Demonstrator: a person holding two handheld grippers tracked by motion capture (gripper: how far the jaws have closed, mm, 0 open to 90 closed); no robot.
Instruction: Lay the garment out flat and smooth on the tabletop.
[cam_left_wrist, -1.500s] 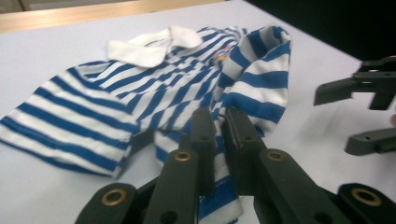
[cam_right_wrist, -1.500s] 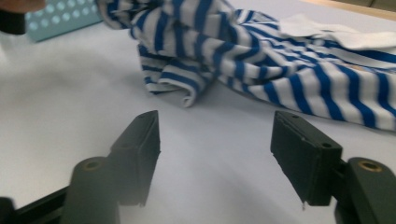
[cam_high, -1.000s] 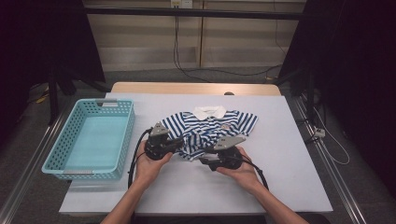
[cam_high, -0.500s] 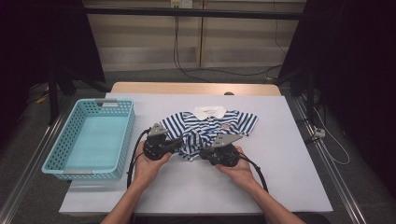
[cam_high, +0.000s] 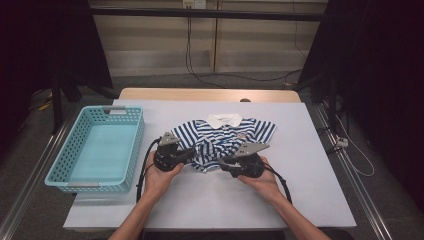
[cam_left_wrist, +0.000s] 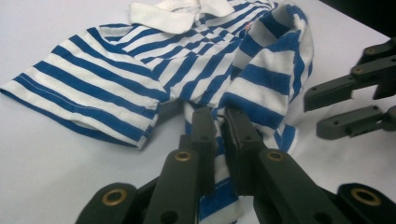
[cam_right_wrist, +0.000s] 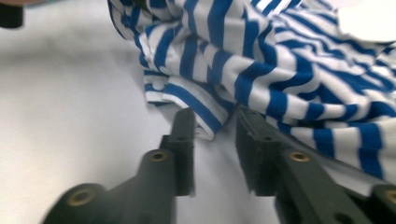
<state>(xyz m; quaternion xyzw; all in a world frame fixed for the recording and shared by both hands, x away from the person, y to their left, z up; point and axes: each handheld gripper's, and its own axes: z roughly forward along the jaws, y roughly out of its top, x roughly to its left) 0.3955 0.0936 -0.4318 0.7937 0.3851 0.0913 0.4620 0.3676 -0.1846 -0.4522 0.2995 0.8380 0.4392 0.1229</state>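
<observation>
Blue-and-white striped cotton polo shirt (cam_left_wrist: 196, 79) fabric is pinched tight between the black jaws of your left gripper (cam_left_wrist: 218, 122) at the bunched hem. Your right gripper (cam_right_wrist: 212, 122) has just been opening; its jaws stand parted astride a fold of hem, clamping nothing. The shirt lies crumpled mid-table on the white tabletop (cam_high: 300, 150), beside the turquoise plastic basket (cam_high: 60, 170).
</observation>
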